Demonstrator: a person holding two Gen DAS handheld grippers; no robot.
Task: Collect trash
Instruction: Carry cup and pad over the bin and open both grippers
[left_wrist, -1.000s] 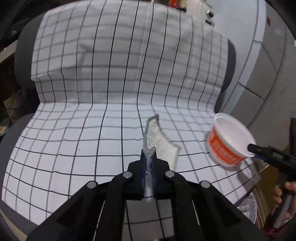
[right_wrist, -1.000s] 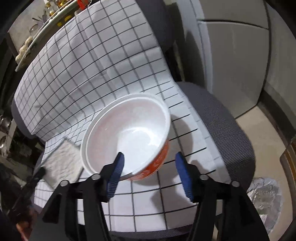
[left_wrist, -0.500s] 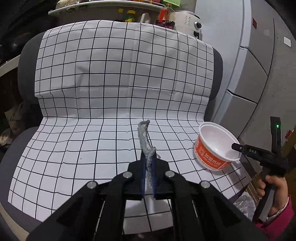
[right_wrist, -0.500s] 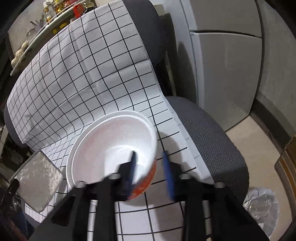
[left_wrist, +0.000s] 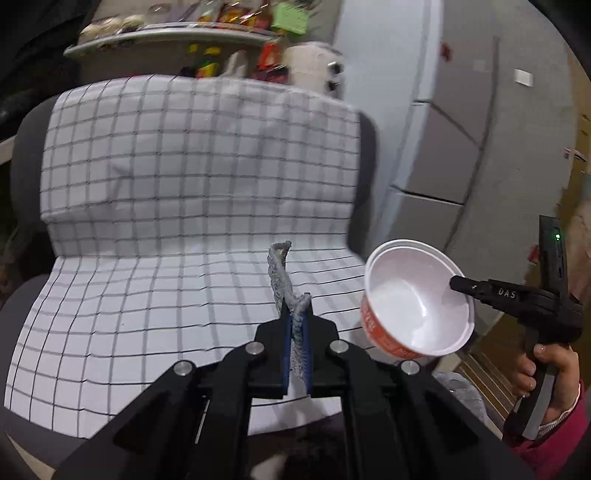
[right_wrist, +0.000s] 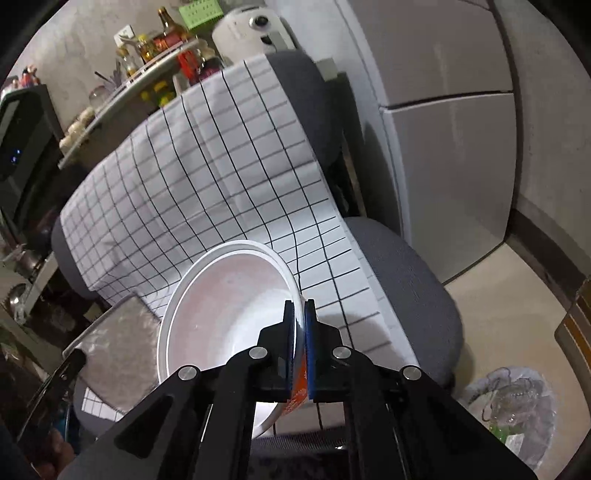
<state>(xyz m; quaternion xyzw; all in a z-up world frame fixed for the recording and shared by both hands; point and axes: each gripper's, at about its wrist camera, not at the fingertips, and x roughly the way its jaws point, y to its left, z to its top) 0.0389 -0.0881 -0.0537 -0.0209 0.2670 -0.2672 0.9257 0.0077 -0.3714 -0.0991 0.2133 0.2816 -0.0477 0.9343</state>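
Room-wise, my two tools sit past the front edge of the chair (left_wrist: 22, 177), whose seat and back are draped in a white checked cloth (left_wrist: 184, 177). Grey seat cushion sticks out bare beyond the cloth's right edge, and right of that there's open tan floor (right_wrist: 517, 295) running up to a grey fridge (right_wrist: 443, 155).

My left tool (left_wrist: 295, 325) is clenched on a crumpled grey-white wrapper (left_wrist: 280, 273), which stands up out of the blue pads, above the seat.

My right tool (right_wrist: 300, 314) is pinched onto the rim of an orange and white bowl (right_wrist: 221, 314), one pad inside the wall and one outside. The bowl is lifted and tilted, hanging just off the chair's right front corner, and it looks empty inside.

Down on the floor at lower right is a bin lined with a clear bag (right_wrist: 509, 406), with a few clear and green bits in it.

Count: one wrapper, one bowl, one bin, two tools, both full
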